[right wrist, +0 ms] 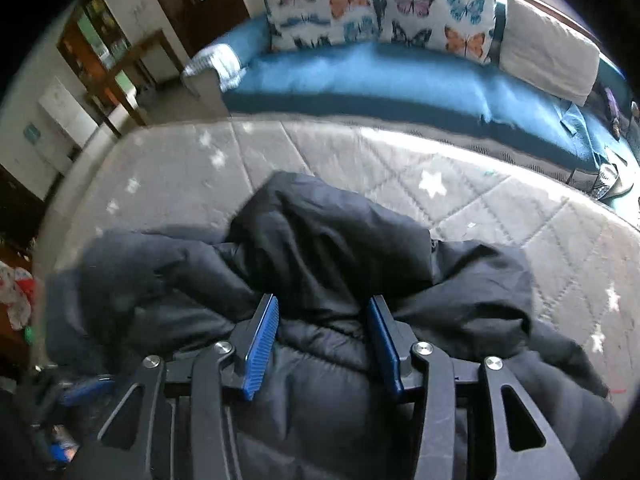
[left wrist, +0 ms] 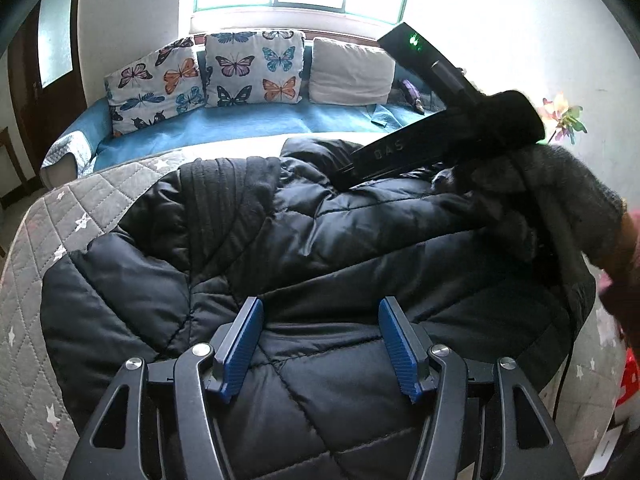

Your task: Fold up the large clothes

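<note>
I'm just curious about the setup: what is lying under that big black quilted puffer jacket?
The black quilted puffer jacket lies on a grey diamond-quilted cover with white stars, which shows around its edges. What the jacket hides beneath its middle cannot be seen.

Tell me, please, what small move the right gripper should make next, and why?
Probably close the right gripper on the black jacket: a raised fold sits between its blue pads, which do not clearly pinch it yet, so nothing could be lifted over.

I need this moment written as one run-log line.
stage: folding | item: black quilted jacket on grey star quilt | left gripper: jaws open above jacket | right gripper: jaws straddle a jacket fold
</note>
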